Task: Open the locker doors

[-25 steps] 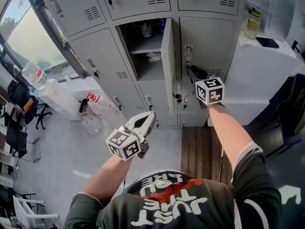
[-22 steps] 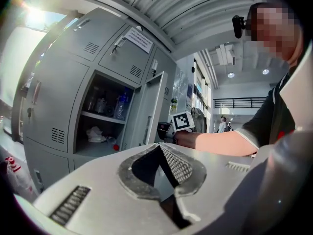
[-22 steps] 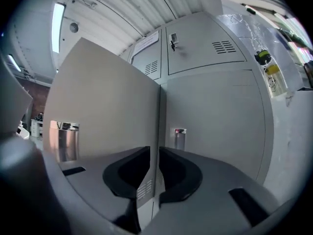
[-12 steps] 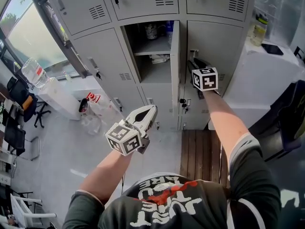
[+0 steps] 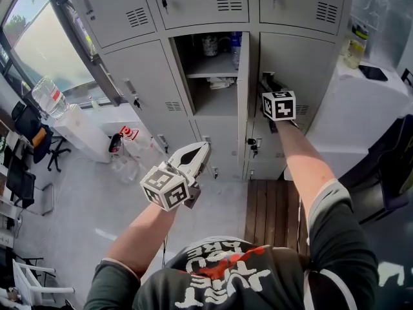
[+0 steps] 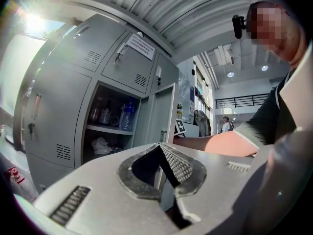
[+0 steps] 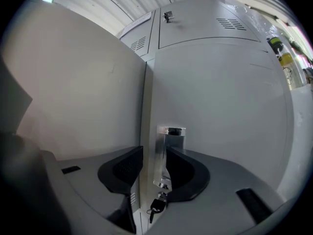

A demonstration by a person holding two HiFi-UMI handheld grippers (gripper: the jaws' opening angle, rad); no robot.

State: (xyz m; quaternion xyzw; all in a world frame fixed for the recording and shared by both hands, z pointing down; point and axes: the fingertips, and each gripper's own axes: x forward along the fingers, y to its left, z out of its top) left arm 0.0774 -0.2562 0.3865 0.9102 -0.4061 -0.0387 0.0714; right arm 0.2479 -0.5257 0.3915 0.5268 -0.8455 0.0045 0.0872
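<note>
- Jaws on the right gripper (image 7: 155, 166) have just been opening, haven't they? What's between them?
- Yes, they stand wide apart now, and the upright chrome bar handle (image 7: 168, 143) sits in the gap. Neither pad presses on it as far as I can see, so nothing is gripped yet.
- Which door does that handle belong to?
- The closed grey metal locker door (image 5: 300, 63) in the middle row, right-hand column. The handle runs up and down along that door's left edge, with a small dark key (image 7: 156, 207) hanging just under it. Right beside it, 1 grey door (image 5: 243, 102) already stands swung out, edge-on to the person. It shows a shelf (image 5: 213, 66) and a blue-tinted plastic bottle (image 5: 236, 42) inside.
- So how does the handle lie from the gripper?
- Straight ahead of it, with its long axis upright, crossing the gap between the 2 jaws. I'd say the next move is to close on it and pull toward the person. The door probably swings on its right side, like its neighbour.
- And the other hand?
- The left gripper (image 5: 204, 151) hangs low and well apart from the lockers, jaws closed together on nothing. The right is plainly the nearer 1.
- Much left to do?
- Several doors in view are shut, so I'd judge plenty.
</note>
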